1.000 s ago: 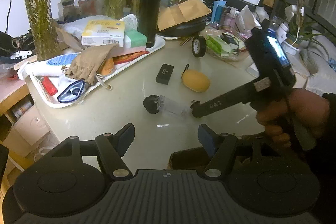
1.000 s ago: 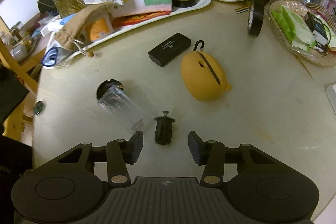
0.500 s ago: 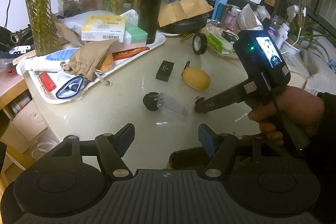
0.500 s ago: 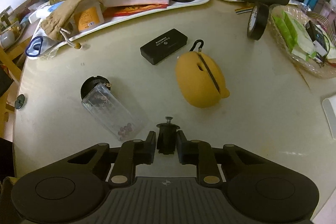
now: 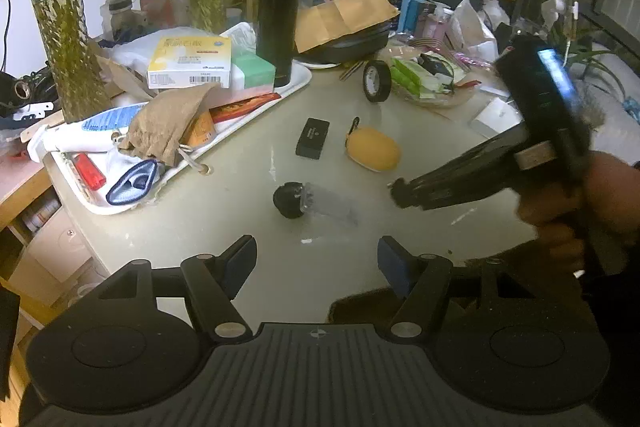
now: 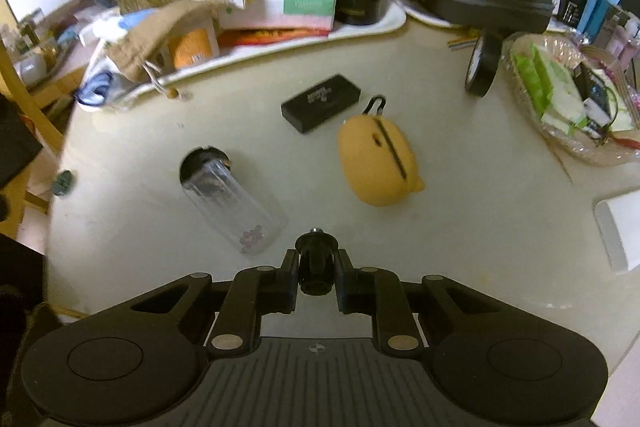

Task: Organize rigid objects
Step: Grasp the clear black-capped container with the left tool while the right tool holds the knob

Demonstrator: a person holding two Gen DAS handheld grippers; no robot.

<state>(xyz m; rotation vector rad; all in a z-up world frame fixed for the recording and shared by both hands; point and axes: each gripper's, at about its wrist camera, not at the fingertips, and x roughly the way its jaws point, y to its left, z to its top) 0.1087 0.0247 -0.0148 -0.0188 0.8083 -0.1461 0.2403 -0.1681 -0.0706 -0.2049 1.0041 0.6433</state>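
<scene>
The right hand-held gripper (image 6: 316,267) is clenched on a small black stopper-like plug (image 6: 316,261), its flanged end and metal tip poking out forward between the pads. The grip sits on the narrow body behind the flange, so the piece could pivot or slip out if the squeeze eases or the hand swings fast; the left wrist view shows this gripper blurred, which hints at quick motion. A drop here would send the plug rolling across the tabletop (image 6: 460,187), perhaps off the near edge

Just ahead and to the left lies a clear plastic bottle (image 6: 232,211) on its side, black cap end pointing away, a few small dark beads gathered near its base. It is round and free to roll; a nudge from the gripper's fingers could push it toward the table edge. Further out sit a yellow silicone pouch (image 6: 376,167) with a clip and a flat black box (image 6: 320,103), close to each other but apart, and a roll of black tape (image 6: 482,67) standing on edge, which may topple or wheel away if bumped

The left hand-held gripper (image 5: 316,259) hangs released and empty above the near tabletop, its jaws spread wide. The white tray (image 5: 298,83) beyond is already crowded with boxes, a cloth bag and a tall black flask (image 5: 278,15); squeezing more in risks knocking the flask over
</scene>
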